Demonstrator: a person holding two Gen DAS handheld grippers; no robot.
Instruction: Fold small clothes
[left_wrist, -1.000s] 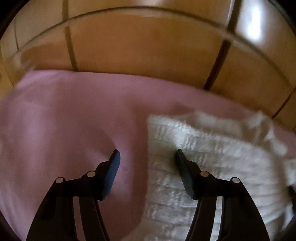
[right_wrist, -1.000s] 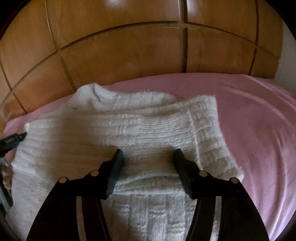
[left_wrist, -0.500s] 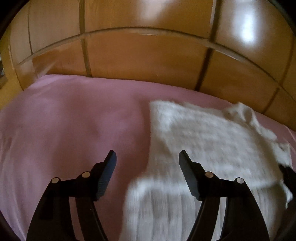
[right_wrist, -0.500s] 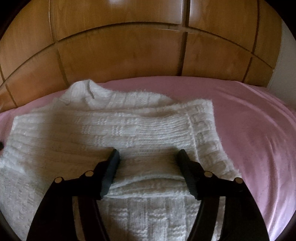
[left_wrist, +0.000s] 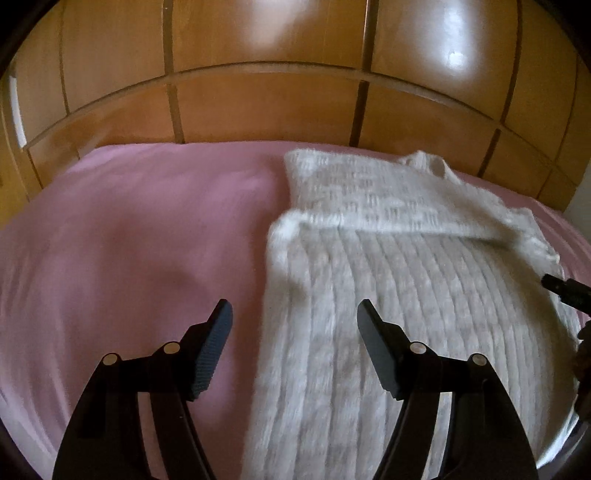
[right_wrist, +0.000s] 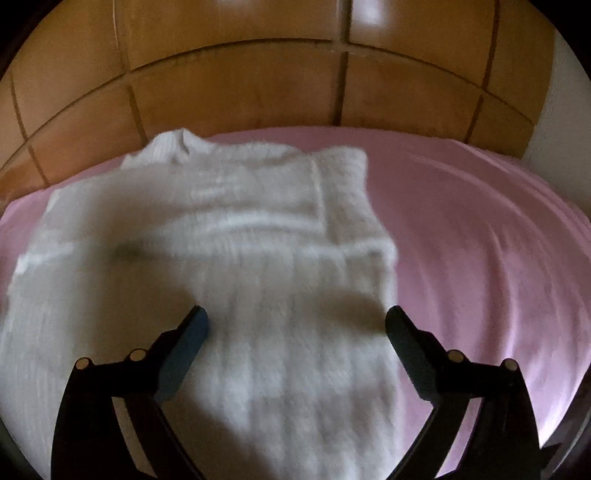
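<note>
A white knitted sweater (left_wrist: 406, 280) lies flat on a pink bed sheet (left_wrist: 129, 236), its collar toward the wooden headboard and its sleeves folded across the chest. My left gripper (left_wrist: 293, 317) is open and empty, held above the sweater's left edge. The sweater (right_wrist: 258, 266) also fills the right wrist view, blurred. My right gripper (right_wrist: 295, 321) is wide open and empty above the sweater's lower right part. A dark tip of the right gripper (left_wrist: 565, 288) shows at the right edge of the left wrist view.
A glossy wooden headboard (left_wrist: 295, 99) runs along the far side of the bed. Bare pink sheet lies left of the sweater, and right of it (right_wrist: 480, 240) in the right wrist view. A pale wall (right_wrist: 561, 110) shows at the far right.
Both grippers have pulled back and risen from the sweater, so more of it shows. The right gripper's jaws have opened wider. The left view has swung right toward the sweater.
</note>
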